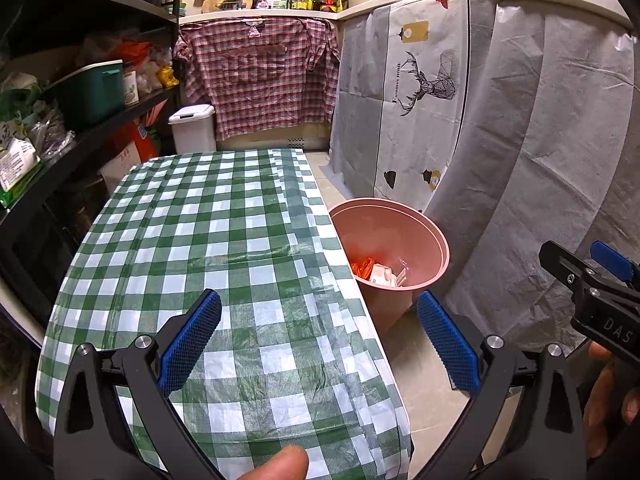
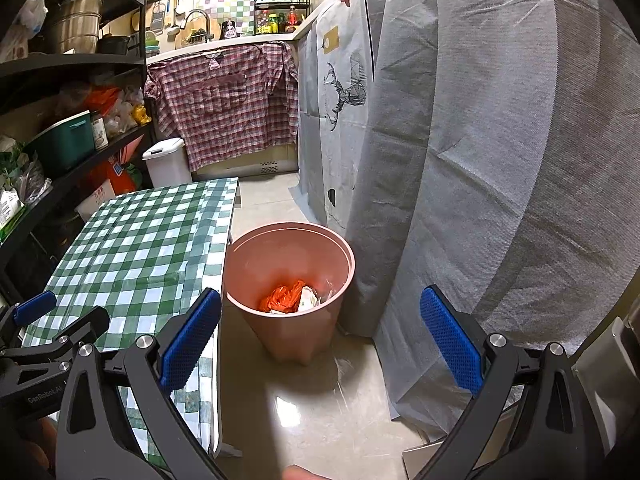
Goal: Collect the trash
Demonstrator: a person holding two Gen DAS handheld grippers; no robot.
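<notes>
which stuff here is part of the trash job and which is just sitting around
Job:
pink bin
orange wrapper and white scraps inside it
left gripper and right gripper, both open and empty

Just there:
checked table
white lidded bin
plaid shirt

Green-and-white checked tablecloth over a table, red plaid shirt hanging below a counter, small white lidded bin on the floor, grey deer-print cloth, dark cluttered shelving at left.
</notes>
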